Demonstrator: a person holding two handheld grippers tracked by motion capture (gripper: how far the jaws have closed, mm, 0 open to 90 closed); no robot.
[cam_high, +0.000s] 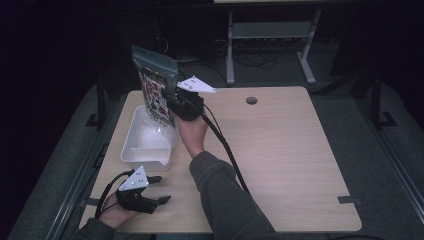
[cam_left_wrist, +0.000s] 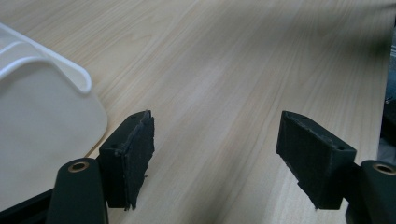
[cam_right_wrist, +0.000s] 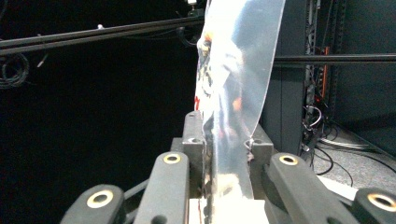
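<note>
A clear plastic pouch (cam_high: 154, 86) with red and dark printing stands upright in the air above the white bin (cam_high: 131, 134) at the table's left. My right gripper (cam_high: 169, 101) is shut on the pouch's side. In the right gripper view the shiny pouch (cam_right_wrist: 233, 93) rises from between the two jaws, pinched at its lower part. Near the table's front left corner my left gripper (cam_high: 161, 189) rests low with its jaws wide apart. Nothing but bare wood lies between its pads (cam_left_wrist: 133, 154) in the left gripper view, where the bin's rounded corner (cam_left_wrist: 56, 100) lies to the left.
The wooden table (cam_high: 280, 160) has a round cable hole (cam_high: 251, 100) near its back edge. A black cable (cam_high: 227, 150) trails from the right gripper along the sleeve. Grey desk legs (cam_high: 270, 40) stand on the dark floor beyond the table.
</note>
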